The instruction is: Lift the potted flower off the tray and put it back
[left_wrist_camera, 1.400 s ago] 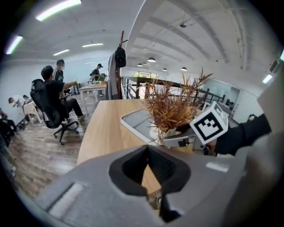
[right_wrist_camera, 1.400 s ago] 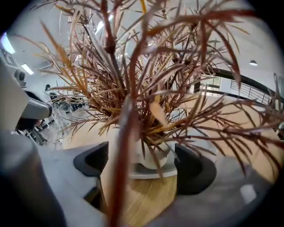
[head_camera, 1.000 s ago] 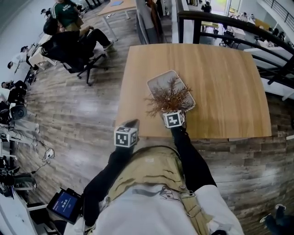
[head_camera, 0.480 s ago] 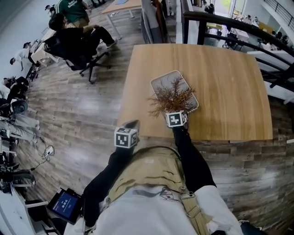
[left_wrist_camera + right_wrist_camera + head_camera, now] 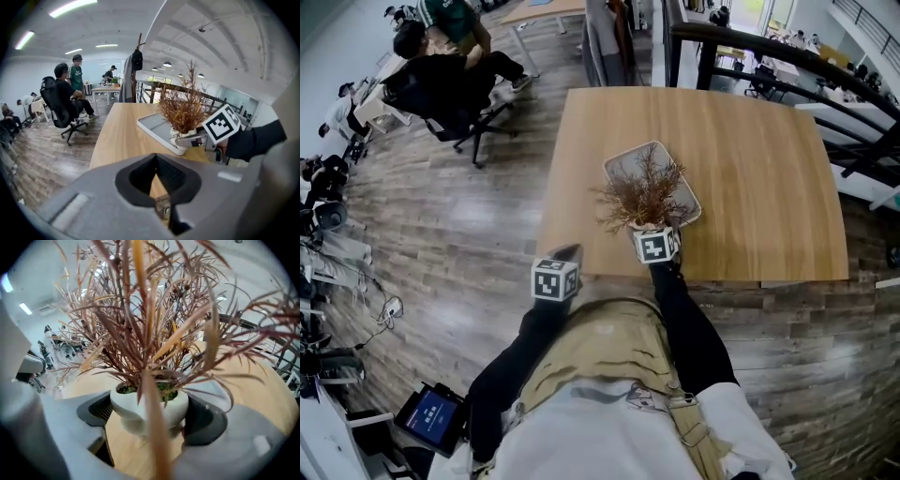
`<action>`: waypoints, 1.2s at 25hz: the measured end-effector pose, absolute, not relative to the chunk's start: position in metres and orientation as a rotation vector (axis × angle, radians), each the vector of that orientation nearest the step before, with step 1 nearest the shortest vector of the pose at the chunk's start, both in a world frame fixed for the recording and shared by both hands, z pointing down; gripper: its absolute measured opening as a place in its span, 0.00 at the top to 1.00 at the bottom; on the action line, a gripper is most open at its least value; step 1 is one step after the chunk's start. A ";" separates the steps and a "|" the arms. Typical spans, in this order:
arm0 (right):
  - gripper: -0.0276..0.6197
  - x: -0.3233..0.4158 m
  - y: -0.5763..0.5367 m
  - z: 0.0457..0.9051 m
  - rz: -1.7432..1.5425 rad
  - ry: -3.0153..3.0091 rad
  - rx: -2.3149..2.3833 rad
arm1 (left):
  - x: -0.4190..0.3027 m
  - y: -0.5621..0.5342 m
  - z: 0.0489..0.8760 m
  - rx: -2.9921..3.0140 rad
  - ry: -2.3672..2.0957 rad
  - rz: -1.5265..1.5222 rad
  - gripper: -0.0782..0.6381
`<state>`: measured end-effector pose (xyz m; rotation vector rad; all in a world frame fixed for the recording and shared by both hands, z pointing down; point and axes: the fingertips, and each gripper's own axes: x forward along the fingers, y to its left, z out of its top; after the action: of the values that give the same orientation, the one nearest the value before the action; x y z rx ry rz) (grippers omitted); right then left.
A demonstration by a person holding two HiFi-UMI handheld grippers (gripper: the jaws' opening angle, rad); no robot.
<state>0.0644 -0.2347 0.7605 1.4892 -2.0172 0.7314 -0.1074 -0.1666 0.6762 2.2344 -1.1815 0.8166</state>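
Note:
The potted flower (image 5: 641, 193), dry reddish-brown sprigs in a small white pot (image 5: 148, 405), is held by my right gripper (image 5: 645, 228), shut on the pot's sides. In the right gripper view the pot hangs a little above bare wood, with the grey tray (image 5: 216, 391) just behind it. The tray (image 5: 623, 163) lies on the wooden table (image 5: 750, 169), and the plant hides its near corner. From the left gripper view, the pot (image 5: 186, 138) shows at the tray's (image 5: 153, 124) near end. My left gripper (image 5: 566, 255) is shut and empty, off the table's near-left edge.
People sit on office chairs (image 5: 441, 89) on the wood floor at the far left. A dark railing (image 5: 769, 52) runs behind the table. The table's right half (image 5: 769, 206) is bare wood. A coat stand (image 5: 136, 61) rises beyond the table.
The plant has shifted slightly left and toward me against the tray, still in my right gripper. My left gripper has stayed where it was.

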 end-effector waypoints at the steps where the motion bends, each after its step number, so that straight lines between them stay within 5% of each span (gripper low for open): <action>1: 0.23 0.064 -0.232 0.759 0.727 -2.017 1.489 | -0.107 -0.165 0.676 2.236 -1.177 0.815 0.89; 11: 0.23 0.060 -0.216 0.738 0.704 -2.033 1.530 | -0.099 -0.161 0.675 2.263 -1.154 0.790 0.89; 30: 0.23 0.051 -0.223 0.572 0.690 -2.097 1.748 | -0.077 -0.216 0.565 2.475 -1.096 0.630 0.89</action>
<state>0.0513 -0.2227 0.5718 1.7480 -2.0969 0.6904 -0.0772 -0.2164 0.5652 2.4745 -1.0961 0.6296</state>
